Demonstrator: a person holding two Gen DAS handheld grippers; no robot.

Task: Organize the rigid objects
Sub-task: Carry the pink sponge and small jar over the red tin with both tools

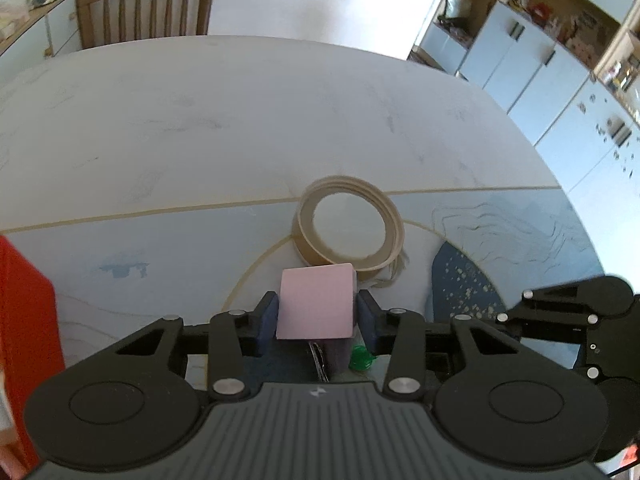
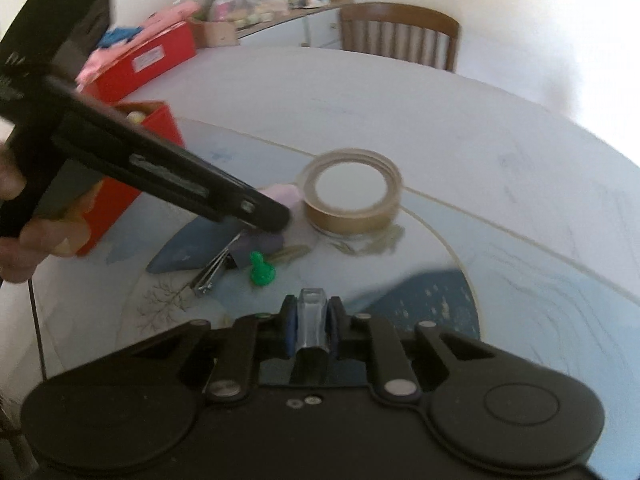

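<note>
Quick count on the tabletop (image 2: 460,128): one tape roll (image 2: 352,194), one pink cube (image 1: 316,306), one green pawn (image 2: 262,270), one nail clipper (image 2: 214,272), one clear block (image 2: 313,320), two red boxes (image 2: 154,62), one chair (image 2: 400,34).

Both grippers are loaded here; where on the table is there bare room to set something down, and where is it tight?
Bare: the pale far table between the tape roll and the chair, and the stretch right of the roll. Crowded: near the left gripper holding the pink cube, where the green piece, nail clippers and red box cluster.
</note>
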